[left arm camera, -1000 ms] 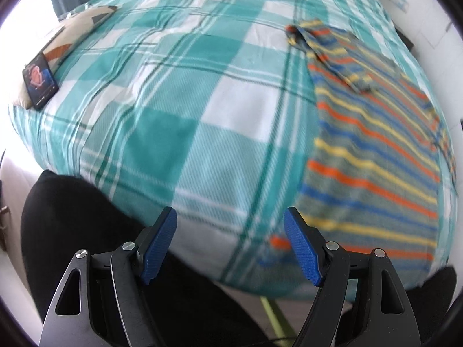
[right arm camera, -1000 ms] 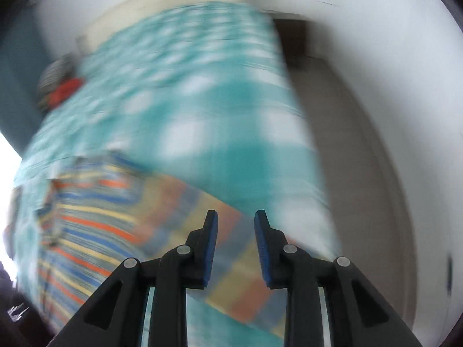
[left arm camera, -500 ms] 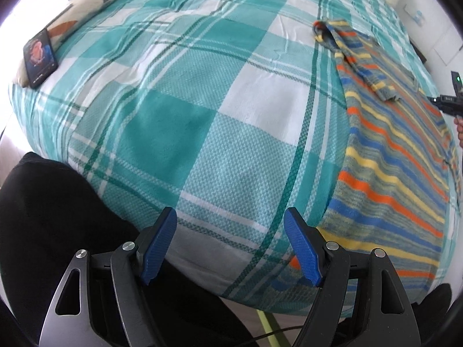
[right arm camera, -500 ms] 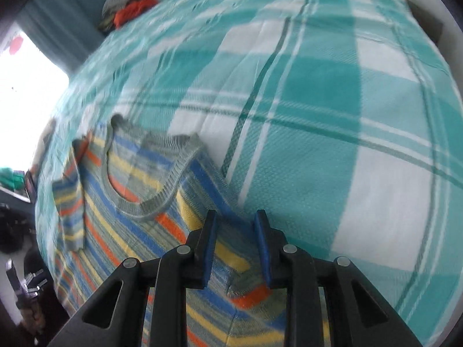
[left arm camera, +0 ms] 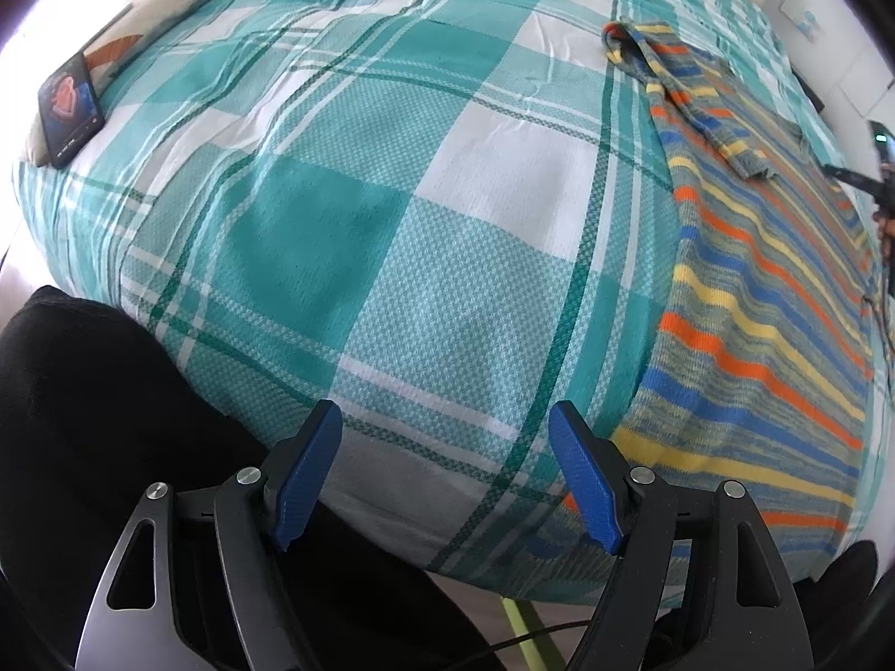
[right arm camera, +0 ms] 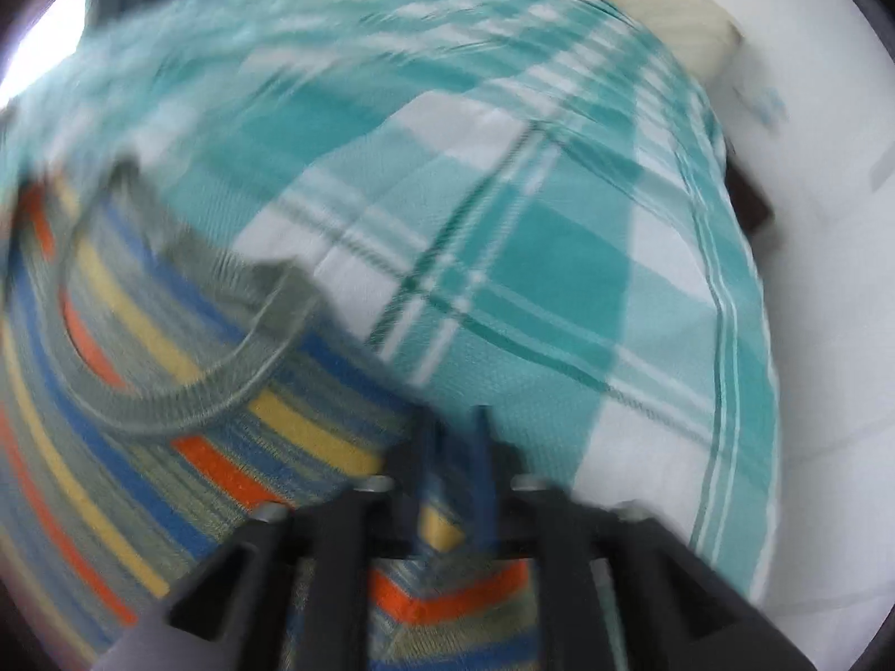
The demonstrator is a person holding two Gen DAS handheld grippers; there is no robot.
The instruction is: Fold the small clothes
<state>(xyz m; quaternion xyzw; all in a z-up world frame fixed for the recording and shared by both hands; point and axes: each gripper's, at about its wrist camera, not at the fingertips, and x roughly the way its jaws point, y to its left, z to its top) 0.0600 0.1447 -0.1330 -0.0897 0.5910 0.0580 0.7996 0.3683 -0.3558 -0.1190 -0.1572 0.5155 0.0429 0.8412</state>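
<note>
Bed: teal and white checked cover (left arm camera: 347, 257) fills both views
Left gripper (left arm camera: 444, 475): jaws wide apart with nothing between them, hanging over the cover's near edge
Right gripper (right arm camera: 453, 447): blurred; jaws narrow and opening, with striped knit between them near the garment's shoulder edge
Striped sweater (left arm camera: 772, 302): lies flat on the cover right of the left gripper, one sleeve (left arm camera: 699, 95) folded across the body, grey neckband (right arm camera: 184, 402) just ahead of the right gripper
Phone (left arm camera: 70, 106): on a patterned pillow (left arm camera: 162, 11) at the far left corner
</note>
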